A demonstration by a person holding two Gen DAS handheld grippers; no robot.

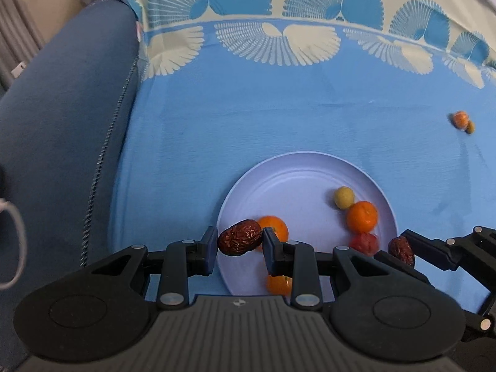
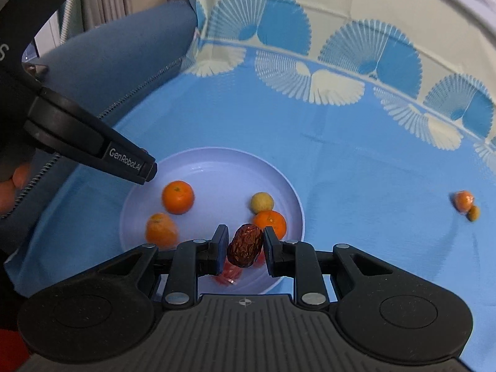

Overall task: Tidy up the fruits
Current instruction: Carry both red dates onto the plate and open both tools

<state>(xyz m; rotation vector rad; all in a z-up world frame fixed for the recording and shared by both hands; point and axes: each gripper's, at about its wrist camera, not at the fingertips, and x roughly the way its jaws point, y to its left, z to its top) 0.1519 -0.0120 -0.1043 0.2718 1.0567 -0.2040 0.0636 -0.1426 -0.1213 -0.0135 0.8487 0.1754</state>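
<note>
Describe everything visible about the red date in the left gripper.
The red date is a dark reddish-brown oval with wrinkled, glossy, dried-looking skin. It lies crosswise between the fingers of the left gripper, which are shut on its two ends. It hangs over the near left rim of the pale plate, in front of an orange; whether it touches the plate is unclear.

The right gripper (image 2: 243, 249) clamps a wrinkled red date (image 2: 245, 245) just over the near rim of the pale plate (image 2: 217, 167). On the plate lie three oranges and a small yellow fruit (image 2: 262, 202). The left gripper (image 2: 145, 170) reaches over the plate's far-left rim. Well right of the plate, an orange (image 2: 463, 200) touches a tiny greenish fruit (image 2: 473, 213).
</note>
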